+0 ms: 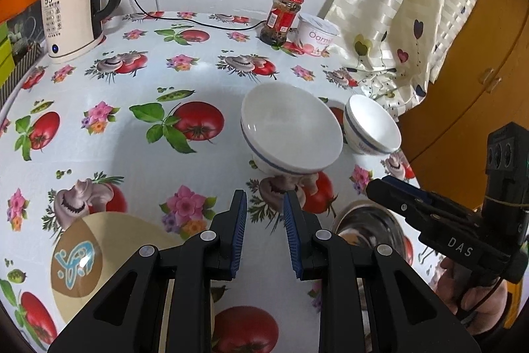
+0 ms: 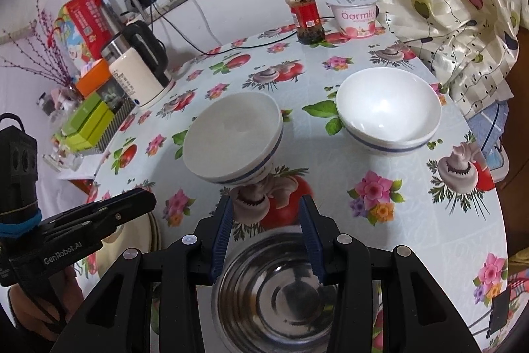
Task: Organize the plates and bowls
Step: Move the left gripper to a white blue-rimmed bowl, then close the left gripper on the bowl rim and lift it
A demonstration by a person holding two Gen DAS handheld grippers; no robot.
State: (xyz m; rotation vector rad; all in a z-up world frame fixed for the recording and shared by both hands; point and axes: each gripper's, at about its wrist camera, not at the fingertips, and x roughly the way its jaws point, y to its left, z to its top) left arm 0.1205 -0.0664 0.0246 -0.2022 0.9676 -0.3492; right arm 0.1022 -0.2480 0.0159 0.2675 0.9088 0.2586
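Observation:
Two white bowls with a blue stripe stand on the flowered tablecloth: a nearer one [image 1: 291, 134] [image 2: 234, 138] and one further right [image 1: 372, 124] [image 2: 388, 108]. A steel bowl [image 2: 277, 293] [image 1: 363, 227] sits close to the table's front edge. My right gripper [image 2: 266, 227] [image 1: 373, 187] hovers over the steel bowl's far rim, open, its pads touching nothing. A tan plate with a blue mark [image 1: 99, 253] [image 2: 145, 234] lies at the front left. My left gripper [image 1: 264, 220] [image 2: 148, 197] is open above the cloth between the plate and the steel bowl, holding nothing.
At the back left stands an electric kettle [image 1: 72, 5] with its cord across the table. A red-lidded jar [image 1: 284, 19] and a yogurt tub [image 1: 317, 35] stand at the back right. A curtain [image 1: 413, 5] drapes onto the table's right side. Boxes [image 2: 89, 118] line the left.

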